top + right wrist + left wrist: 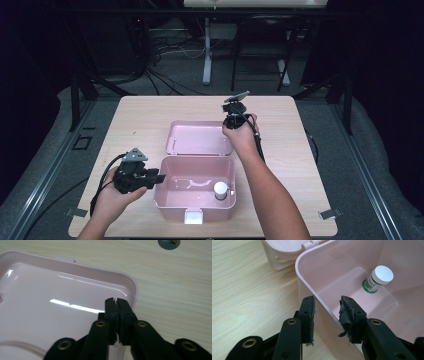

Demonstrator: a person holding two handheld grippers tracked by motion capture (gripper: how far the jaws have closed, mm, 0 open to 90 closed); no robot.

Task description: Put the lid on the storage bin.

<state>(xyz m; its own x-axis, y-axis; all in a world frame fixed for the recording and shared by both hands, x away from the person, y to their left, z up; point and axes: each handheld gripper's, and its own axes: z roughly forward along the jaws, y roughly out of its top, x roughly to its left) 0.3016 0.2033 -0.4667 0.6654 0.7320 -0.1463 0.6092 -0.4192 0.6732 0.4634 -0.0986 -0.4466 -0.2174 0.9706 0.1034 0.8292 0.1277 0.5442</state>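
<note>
1. Wooden table (145,112) under dim light, dark floor around.
2. Pink box (195,187) near front edge, lid (197,137) laid open behind; small white-capped bottle (220,190) upright inside.
3. Left gripper (327,312) open, astride box's left wall.
4. Right gripper (116,308) clamped on lid's rim.

The label on the small bottle (377,278) was too fine to read, and in the high view the bottle (220,190) was little more than a white cap. The right gripper (116,301) had its pads meeting over the lid (50,312) rim, so the strip of rim between them was hidden, and the lid ran off the left edge there. The box (352,272) was cut off at the right and top edges of the left gripper view.
</note>
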